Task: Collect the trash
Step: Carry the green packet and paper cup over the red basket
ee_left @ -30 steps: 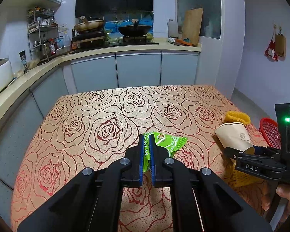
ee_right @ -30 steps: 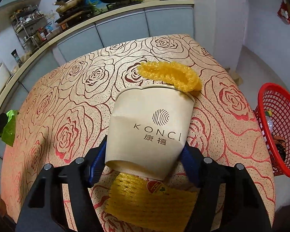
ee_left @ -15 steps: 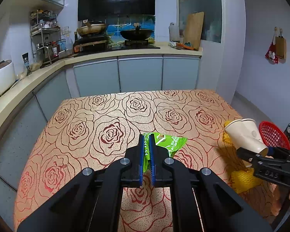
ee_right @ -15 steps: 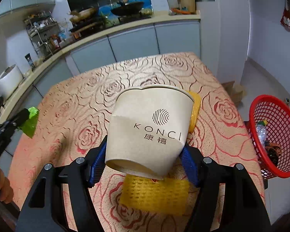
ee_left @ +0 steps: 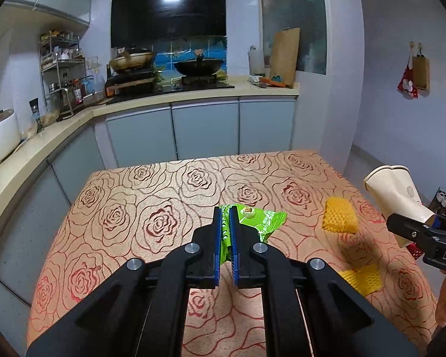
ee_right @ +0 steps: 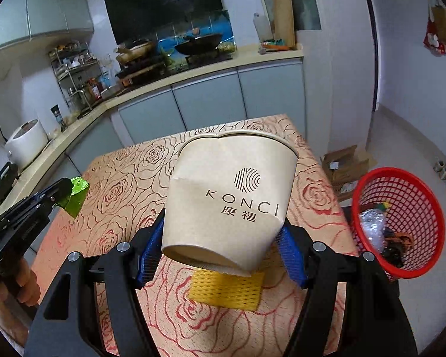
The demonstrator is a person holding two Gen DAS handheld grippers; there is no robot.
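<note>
My left gripper (ee_left: pixel 226 232) is shut on a green snack wrapper (ee_left: pixel 257 220), held up over the rose-patterned table (ee_left: pixel 133 214); from the right wrist view the same gripper (ee_right: pixel 61 192) and wrapper (ee_right: pixel 77 195) show at far left. My right gripper (ee_right: pixel 220 255) is shut on a beige paper cup (ee_right: pixel 229 196) marked KONCI, its blue pads squeezing the cup's base, mouth pointing away. That cup (ee_left: pixel 397 196) also shows at the right edge of the left wrist view. Two yellow foam nets (ee_left: pixel 340 218) (ee_left: pixel 362 278) lie on the table; one net (ee_right: pixel 226 288) lies under the cup.
A red mesh basket (ee_right: pixel 401 220) with some trash in it stands on the floor right of the table. A cardboard box (ee_right: pixel 346 163) lies beyond it. Kitchen counters with a stove, pans and a rice cooker (ee_right: pixel 26 145) run behind and left of the table.
Both grippers have risen above the table with their loads. The right one lifted the cup clear of the foam nets, and more of the room and the red basket has come into view.
</note>
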